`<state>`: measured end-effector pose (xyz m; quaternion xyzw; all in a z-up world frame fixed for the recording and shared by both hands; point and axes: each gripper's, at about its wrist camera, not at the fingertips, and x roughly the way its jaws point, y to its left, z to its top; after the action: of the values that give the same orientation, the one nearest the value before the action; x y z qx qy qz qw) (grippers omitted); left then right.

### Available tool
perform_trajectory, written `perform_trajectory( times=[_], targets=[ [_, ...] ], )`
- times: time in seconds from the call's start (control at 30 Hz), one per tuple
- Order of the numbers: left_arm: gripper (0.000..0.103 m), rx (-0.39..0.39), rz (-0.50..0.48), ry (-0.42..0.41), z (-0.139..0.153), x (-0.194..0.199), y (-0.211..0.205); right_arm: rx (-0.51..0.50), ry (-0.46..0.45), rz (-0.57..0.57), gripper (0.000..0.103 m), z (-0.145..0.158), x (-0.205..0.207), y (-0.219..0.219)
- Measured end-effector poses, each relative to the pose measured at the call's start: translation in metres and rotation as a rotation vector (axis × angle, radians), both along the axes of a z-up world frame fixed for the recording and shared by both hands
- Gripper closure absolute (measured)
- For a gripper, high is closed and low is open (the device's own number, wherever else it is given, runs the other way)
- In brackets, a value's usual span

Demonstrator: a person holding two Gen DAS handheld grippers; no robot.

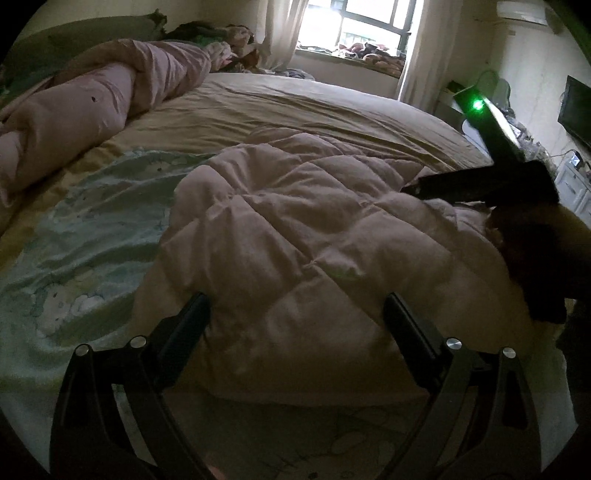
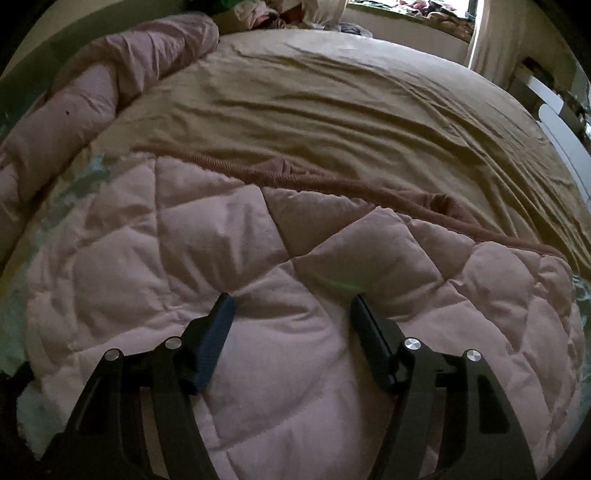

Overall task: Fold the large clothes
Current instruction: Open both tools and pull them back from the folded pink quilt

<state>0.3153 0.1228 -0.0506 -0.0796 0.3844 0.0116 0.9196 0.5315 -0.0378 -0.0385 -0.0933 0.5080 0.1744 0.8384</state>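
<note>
A pale pink quilted padded garment (image 1: 295, 258) lies bunched on the bed; it fills the lower half of the right wrist view (image 2: 295, 277), with a darker ribbed pink hem (image 2: 332, 181) along its far edge. My left gripper (image 1: 295, 306) is open, its fingers spread over the garment's near edge. My right gripper (image 2: 291, 299) is open just above the garment's middle, holding nothing. It also shows in the left wrist view (image 1: 480, 184) at the garment's right side, with a green light on its body.
A tan sheet (image 1: 314, 107) covers the far bed. A rolled pink duvet (image 1: 92, 110) lies along the left. A light blue patterned blanket (image 1: 74, 240) lies under the garment's left. A window (image 1: 354, 26), white furniture and a dark screen (image 1: 576, 107) stand at right.
</note>
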Motion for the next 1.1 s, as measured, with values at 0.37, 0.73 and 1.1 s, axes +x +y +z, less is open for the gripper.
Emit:
perform_trajectory(
  times=[0.37, 0.73, 1.1],
  targets=[
    [0.014, -0.002, 0.031, -0.029, 0.017, -0.007, 0.011, 0.085, -0.052, -0.035, 0.036, 0.006, -0.019, -0.014],
    [0.009, -0.022, 0.097, -0.072, 0.042, -0.028, 0.034, 0.263, -0.231, -0.013, 0.006, 0.085, -0.115, -0.082],
    [0.009, 0.024, 0.149, -0.073, 0.047, -0.064, 0.041, 0.284, -0.261, -0.083, 0.006, 0.092, -0.178, -0.164]
  ],
)
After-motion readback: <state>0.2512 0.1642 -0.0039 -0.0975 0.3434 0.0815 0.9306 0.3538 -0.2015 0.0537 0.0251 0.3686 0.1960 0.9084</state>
